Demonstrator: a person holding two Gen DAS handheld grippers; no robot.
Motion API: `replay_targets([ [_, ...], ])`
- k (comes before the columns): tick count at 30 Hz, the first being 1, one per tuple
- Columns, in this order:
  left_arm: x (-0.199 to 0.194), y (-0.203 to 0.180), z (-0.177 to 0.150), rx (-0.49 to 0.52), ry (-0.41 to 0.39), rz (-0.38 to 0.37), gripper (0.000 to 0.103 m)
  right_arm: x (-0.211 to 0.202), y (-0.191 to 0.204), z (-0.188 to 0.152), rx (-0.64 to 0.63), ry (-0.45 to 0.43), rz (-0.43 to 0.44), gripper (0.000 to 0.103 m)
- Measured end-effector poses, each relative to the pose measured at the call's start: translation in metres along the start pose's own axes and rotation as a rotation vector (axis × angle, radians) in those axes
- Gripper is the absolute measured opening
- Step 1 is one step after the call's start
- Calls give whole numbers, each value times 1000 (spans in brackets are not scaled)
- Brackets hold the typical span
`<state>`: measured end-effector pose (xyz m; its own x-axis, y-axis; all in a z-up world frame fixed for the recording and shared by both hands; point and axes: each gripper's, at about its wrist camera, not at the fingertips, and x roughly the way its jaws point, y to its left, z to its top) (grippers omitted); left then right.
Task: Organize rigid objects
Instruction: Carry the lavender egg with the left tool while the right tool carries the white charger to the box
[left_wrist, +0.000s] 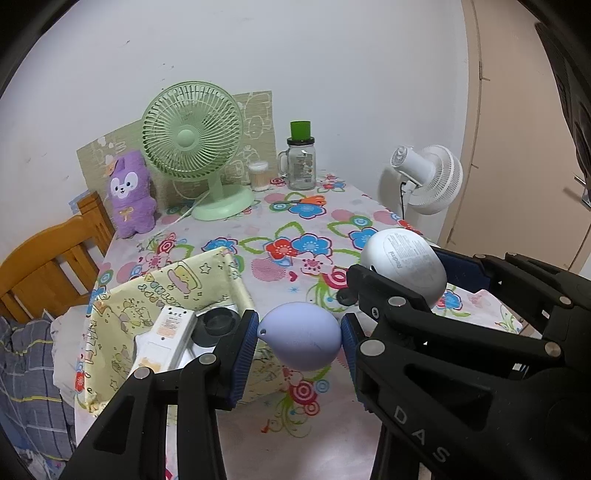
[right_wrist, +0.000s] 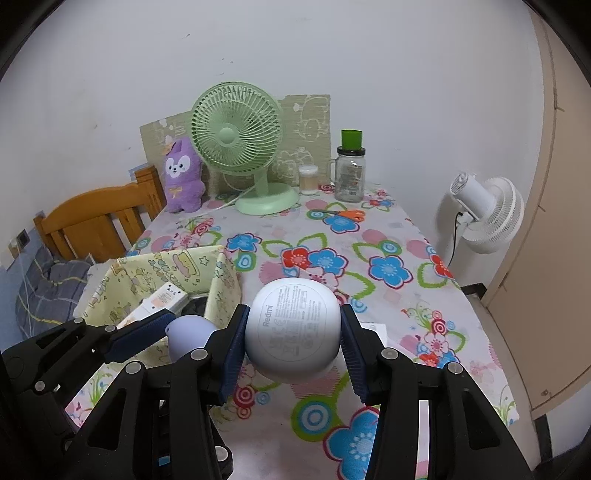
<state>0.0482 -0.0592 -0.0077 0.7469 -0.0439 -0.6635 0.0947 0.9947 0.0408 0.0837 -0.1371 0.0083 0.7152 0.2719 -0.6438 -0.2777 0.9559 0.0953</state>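
Note:
My left gripper (left_wrist: 299, 341) is shut on a lilac egg-shaped object (left_wrist: 300, 340) and holds it above the table beside the yellow fabric box (left_wrist: 147, 291). My right gripper (right_wrist: 291, 334) is shut on a round white Redmi device (right_wrist: 291, 328), its labelled underside toward the camera, held above the table. The white device also shows in the left wrist view (left_wrist: 404, 264), to the right of the left gripper. The lilac object also shows in the right wrist view (right_wrist: 188, 338), left of the right gripper. The box holds a white power strip (left_wrist: 166, 336) and a black round item (left_wrist: 216, 323).
A floral tablecloth (right_wrist: 369, 295) covers the table. At the back stand a green fan (right_wrist: 240, 144), a purple plush (right_wrist: 183, 177), a glass jar with green lid (right_wrist: 350, 170), a small cotton-swab tub (right_wrist: 308, 179) and orange scissors (right_wrist: 343, 214). A white fan (right_wrist: 487, 214) stands right; a wooden chair (right_wrist: 99, 218) left.

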Motion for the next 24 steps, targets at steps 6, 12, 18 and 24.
replay_targets([
  [6,1,17,2,-8,-1,9,47,8,15,8,-10,0,8,51],
  [12,5,36,3,-20,4,21,47,17,30,14,-20,5,21,51],
  [18,11,51,2,-35,16,28,47,30,45,17,-33,20,32,51],
  [24,20,67,0,-45,36,32,47,44,59,19,-36,40,39,51],
])
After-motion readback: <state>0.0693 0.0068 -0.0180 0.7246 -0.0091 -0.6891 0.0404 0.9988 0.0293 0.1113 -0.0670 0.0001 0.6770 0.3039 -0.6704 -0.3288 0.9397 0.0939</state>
